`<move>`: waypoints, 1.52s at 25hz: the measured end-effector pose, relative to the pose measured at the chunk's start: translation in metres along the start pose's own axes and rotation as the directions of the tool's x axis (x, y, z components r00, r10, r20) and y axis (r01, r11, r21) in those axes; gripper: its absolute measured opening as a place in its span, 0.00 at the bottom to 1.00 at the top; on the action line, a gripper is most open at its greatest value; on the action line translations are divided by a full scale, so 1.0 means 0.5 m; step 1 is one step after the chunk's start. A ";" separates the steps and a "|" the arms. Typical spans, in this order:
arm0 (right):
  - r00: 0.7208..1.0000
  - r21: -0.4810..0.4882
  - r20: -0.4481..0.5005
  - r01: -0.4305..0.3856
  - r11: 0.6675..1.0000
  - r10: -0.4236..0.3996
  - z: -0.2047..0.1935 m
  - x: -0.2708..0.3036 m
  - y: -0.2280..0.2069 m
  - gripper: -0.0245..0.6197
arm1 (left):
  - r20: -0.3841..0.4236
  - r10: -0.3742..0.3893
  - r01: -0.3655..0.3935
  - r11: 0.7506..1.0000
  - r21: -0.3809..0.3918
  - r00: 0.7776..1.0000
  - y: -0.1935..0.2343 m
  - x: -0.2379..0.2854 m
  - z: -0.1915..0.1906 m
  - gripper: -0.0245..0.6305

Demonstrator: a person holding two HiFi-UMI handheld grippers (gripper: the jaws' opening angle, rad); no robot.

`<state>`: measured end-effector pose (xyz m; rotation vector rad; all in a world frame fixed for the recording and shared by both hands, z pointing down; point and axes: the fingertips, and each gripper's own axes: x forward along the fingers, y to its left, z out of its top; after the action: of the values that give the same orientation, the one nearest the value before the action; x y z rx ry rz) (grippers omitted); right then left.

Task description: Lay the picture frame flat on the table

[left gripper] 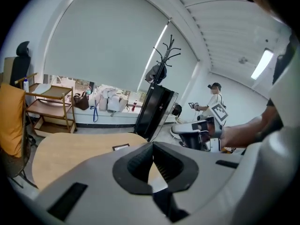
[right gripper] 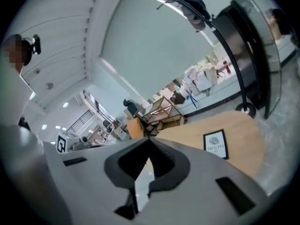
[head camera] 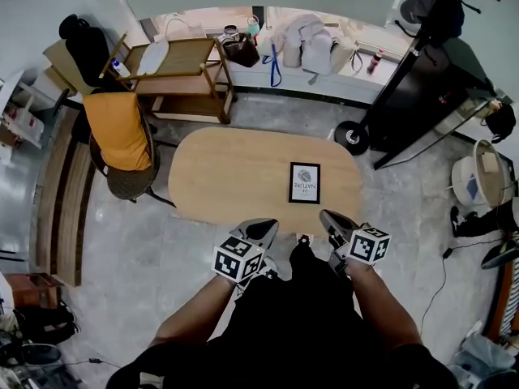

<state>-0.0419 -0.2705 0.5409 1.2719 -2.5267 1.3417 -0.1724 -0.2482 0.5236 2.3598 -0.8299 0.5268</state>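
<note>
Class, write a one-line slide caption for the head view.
Picture frame lies flat on the wooden table; left gripper and right gripper hover shut, empty.

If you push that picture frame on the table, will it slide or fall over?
The picture frame seems to lie flat on the table, so it likely won't tip; a push would probably just slide it over the smooth top. It looks thin and stiff, so probably light.

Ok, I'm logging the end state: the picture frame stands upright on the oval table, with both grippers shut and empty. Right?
Not quite: the picture frame lies flat on the table, as the head view shows. Left gripper and right gripper are shut and empty.
</note>
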 end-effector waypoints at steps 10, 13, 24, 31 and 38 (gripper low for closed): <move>1.000 -0.293 0.000 -0.002 0.956 0.002 0.003 -0.099 0.121 0.04 | 0.100 -0.013 0.005 0.997 0.076 0.995 -0.089 -0.045 0.037 0.04; 1.000 -0.313 0.003 -0.021 0.949 0.024 0.013 -0.128 0.129 0.04 | 0.114 0.001 -0.010 0.997 0.075 0.993 -0.116 -0.051 0.027 0.04; 0.995 -0.380 0.020 -0.083 0.921 0.098 0.055 -0.318 0.088 0.04 | 0.147 0.042 -0.053 0.996 0.073 0.988 -0.299 0.042 0.036 0.04; 0.993 -0.370 0.027 -0.094 0.924 0.112 0.023 -0.420 0.045 0.04 | 0.130 0.070 -0.076 0.996 0.046 0.989 -0.397 0.072 -0.004 0.04; 0.992 -0.359 0.006 -0.114 0.926 0.124 -0.014 -0.478 0.007 0.04 | 0.123 0.101 -0.108 0.993 0.047 0.987 -0.450 0.094 -0.033 0.04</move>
<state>0.1133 -0.1088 0.4576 1.0859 -2.7380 0.8207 0.0083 -0.1140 0.4735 2.4266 -1.0106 0.4579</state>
